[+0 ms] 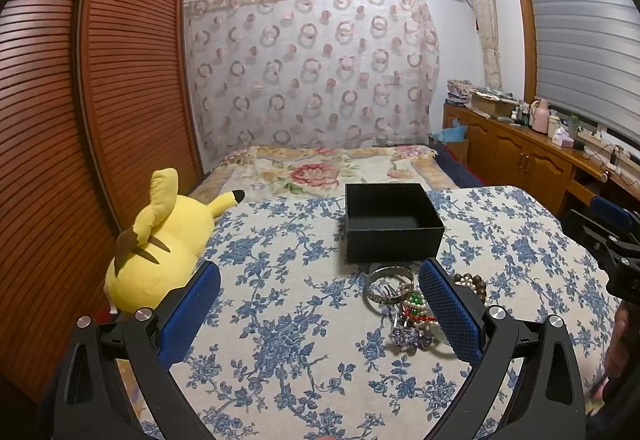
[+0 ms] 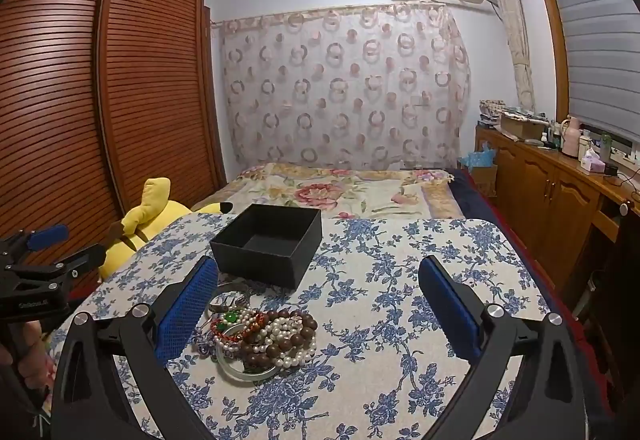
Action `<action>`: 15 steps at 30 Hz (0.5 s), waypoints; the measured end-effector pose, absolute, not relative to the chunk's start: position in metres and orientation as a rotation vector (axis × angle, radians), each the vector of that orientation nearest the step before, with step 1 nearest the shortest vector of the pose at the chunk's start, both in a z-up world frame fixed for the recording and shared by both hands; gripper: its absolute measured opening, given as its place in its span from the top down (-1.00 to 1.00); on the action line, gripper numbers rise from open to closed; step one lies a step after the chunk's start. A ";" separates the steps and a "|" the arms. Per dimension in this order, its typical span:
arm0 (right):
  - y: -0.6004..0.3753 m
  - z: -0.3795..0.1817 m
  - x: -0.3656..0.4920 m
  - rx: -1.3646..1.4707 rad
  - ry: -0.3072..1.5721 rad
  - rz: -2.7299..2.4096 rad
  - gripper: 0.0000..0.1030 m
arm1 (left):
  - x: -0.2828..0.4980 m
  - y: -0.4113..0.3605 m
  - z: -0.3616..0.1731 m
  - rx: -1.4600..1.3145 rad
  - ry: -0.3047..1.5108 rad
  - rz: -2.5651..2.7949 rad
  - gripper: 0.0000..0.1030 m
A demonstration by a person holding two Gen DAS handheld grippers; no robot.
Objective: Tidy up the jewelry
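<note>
A bench [image 2: 400, 320] draped in a blue-flowered cloth is seen at the foot of a bed [image 2: 340, 188], with a yellow plush toy [image 1: 160, 240] lying at its left edge. An open black box [image 2: 268, 244], apparently empty, is set toward the far side of the bench. Just in front of it a tangled jewelry pile [image 2: 264, 332] is heaped: brown and white beads, a pale bangle, a silver bangle [image 1: 386, 284]. The left hand-held gripper [image 1: 320, 312] and the right hand-held gripper [image 2: 320, 312] are both held wide apart, and nothing is gripped. The task is judged to be at its start; one piece must next be singled out, pinched and carried to the box. Faint white lettering on the left gripper's body cannot be read.
</note>
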State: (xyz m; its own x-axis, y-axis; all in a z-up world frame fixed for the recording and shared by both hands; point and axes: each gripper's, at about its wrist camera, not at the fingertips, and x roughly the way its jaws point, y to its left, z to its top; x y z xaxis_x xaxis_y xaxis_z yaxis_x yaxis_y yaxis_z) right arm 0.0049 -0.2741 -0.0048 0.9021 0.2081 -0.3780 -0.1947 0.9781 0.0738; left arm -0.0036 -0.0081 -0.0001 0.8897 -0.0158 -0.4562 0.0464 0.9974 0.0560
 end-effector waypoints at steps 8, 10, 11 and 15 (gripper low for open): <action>-0.274 -0.005 0.005 0.033 0.394 0.208 -0.95 | -0.003 -0.007 0.000 0.065 0.476 -0.036 -0.87; -0.274 -0.005 0.005 0.034 0.394 0.208 -0.95 | -0.003 -0.007 0.000 0.065 0.475 -0.037 -0.87; -0.273 -0.005 0.005 0.034 0.395 0.208 -0.95 | -0.003 -0.007 0.000 0.065 0.475 -0.037 -0.87; -0.273 -0.005 0.005 0.032 0.395 0.208 -0.95 | -0.003 -0.007 0.000 0.064 0.475 -0.036 -0.87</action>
State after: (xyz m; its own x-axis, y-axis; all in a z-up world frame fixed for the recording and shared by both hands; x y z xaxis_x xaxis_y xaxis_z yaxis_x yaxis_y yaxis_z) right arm 0.0050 -0.2733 -0.0048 0.9021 0.2074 -0.3783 -0.1948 0.9782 0.0718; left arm -0.0025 -0.0069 0.0000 0.8889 -0.0200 -0.4577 0.0496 0.9974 0.0527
